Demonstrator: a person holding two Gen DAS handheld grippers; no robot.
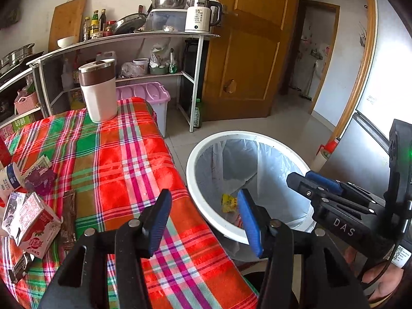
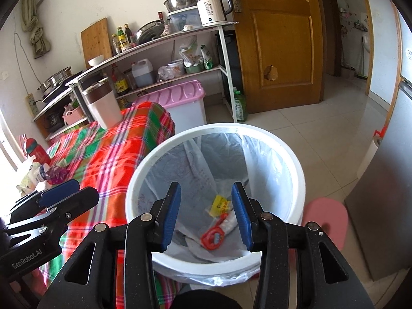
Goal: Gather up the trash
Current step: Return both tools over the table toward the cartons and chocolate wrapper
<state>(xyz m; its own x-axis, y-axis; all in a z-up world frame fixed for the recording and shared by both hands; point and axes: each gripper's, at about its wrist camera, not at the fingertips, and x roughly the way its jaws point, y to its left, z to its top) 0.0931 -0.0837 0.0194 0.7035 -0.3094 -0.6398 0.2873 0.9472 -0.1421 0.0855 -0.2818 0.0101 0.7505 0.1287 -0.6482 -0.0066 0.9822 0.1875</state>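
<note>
Two grippers, both with fingers apart and holding nothing: the right gripper [image 2: 206,215] is poised above the white trash bin [image 2: 296,170], whose plastic liner holds a yellow wrapper [image 2: 219,203] and a red-and-clear wrapper [image 2: 213,238], while the left gripper [image 1: 203,221] hangs over the edge of the plaid tabletop [image 1: 123,159] beside the bin. Remaining trash lies on the tabletop's left part: a red-and-white drink carton [image 1: 36,228], a brown wrapper [image 1: 69,219] and a purple wrapper [image 1: 40,179], near a lidded tumbler [image 1: 99,90].

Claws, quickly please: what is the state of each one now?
Left claw: open, holding nothing.
Right claw: open, holding nothing, above the trash bin.
</note>
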